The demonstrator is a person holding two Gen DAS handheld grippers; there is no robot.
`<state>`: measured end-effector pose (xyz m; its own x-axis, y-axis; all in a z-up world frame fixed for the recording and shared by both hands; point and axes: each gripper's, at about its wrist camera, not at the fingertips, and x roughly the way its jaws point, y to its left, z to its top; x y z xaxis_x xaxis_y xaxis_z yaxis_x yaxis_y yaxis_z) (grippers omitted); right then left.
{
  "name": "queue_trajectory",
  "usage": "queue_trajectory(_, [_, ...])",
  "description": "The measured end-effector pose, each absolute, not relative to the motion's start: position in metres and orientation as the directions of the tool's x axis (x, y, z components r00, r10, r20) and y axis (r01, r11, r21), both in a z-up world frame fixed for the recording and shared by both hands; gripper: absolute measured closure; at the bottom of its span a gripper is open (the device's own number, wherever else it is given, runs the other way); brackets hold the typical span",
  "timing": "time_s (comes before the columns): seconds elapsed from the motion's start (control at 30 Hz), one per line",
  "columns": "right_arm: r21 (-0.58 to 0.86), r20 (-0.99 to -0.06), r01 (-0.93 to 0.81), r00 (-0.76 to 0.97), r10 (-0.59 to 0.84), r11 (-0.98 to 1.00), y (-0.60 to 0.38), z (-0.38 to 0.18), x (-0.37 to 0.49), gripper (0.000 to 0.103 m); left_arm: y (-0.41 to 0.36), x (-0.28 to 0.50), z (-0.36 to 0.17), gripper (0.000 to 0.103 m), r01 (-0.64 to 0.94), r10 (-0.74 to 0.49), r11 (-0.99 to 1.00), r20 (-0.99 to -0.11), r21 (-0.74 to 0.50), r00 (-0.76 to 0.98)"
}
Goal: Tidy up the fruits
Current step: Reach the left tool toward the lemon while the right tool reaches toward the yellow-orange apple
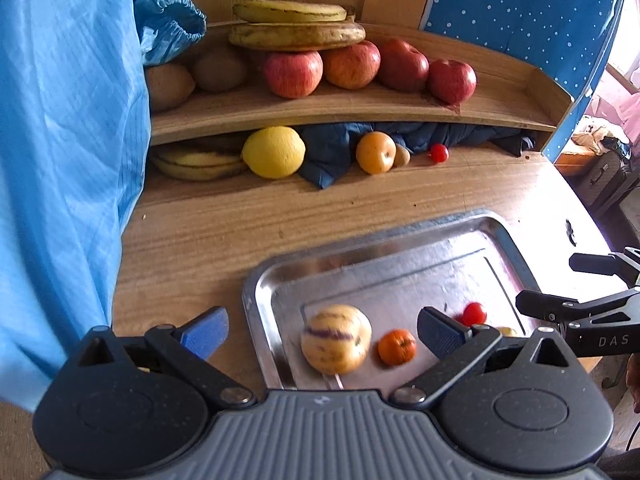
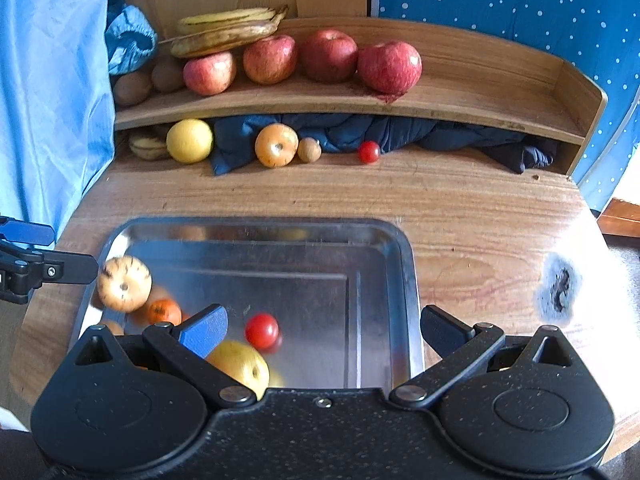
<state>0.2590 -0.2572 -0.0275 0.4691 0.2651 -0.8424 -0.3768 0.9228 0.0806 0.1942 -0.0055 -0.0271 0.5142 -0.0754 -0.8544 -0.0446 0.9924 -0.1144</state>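
A steel tray lies on the wooden table. In it are a striped pepino melon, a small orange, a cherry tomato and a yellow apple. My left gripper hovers open over the tray's near left, the melon between its fingers without contact. My right gripper is open above the tray's near edge, holding nothing. On the shelf sit several apples, bananas and kiwis.
Under the shelf lie a lemon, bananas, a persimmon, a small brown fruit, a cherry tomato and dark cloth. Blue fabric hangs at left. A burn mark is on the table at right.
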Motion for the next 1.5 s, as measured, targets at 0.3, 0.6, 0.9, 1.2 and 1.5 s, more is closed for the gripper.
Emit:
queue_trajectory(0.3, [0.088, -0.783, -0.319, 0.563, 0.263, 0.944, -0.238, -0.027, 0.261, 0.001, 0.02, 0.227, -0.033, 0.0, -0.056, -0.083, 0.99, -0.853, -0.13, 0.515])
queue_trajectory(0.6, [0.04, -0.813, -0.347, 0.534, 0.232, 0.937, -0.236, -0.027, 0.262, 0.001, 0.018, 0.253, -0.042, 0.001, -0.143, -0.086, 0.973, -0.855, -0.183, 0.511])
queue_trajectory(0.9, [0.01, -0.817, -0.477, 0.503, 0.283, 0.879, -0.226, -0.026, 0.295, 0.001, 0.012, 0.264, -0.044, 0.001, -0.224, -0.049, 0.957, -0.864, -0.185, 0.501])
queue_trajectory(1.2, [-0.018, -0.803, -0.609, 0.482, 0.352, 0.793, -0.196, -0.035, 0.332, 0.001, 0.022, 0.283, -0.043, 0.001, -0.328, 0.031, 0.932, -0.865, -0.156, 0.501])
queue_trajectory(1.5, [-0.01, -0.822, -0.664, 0.431, 0.372, 0.748, -0.179, -0.053, 0.364, 0.001, 0.027, 0.308, -0.048, 0.001, -0.363, 0.078, 0.925, -0.875, -0.115, 0.477])
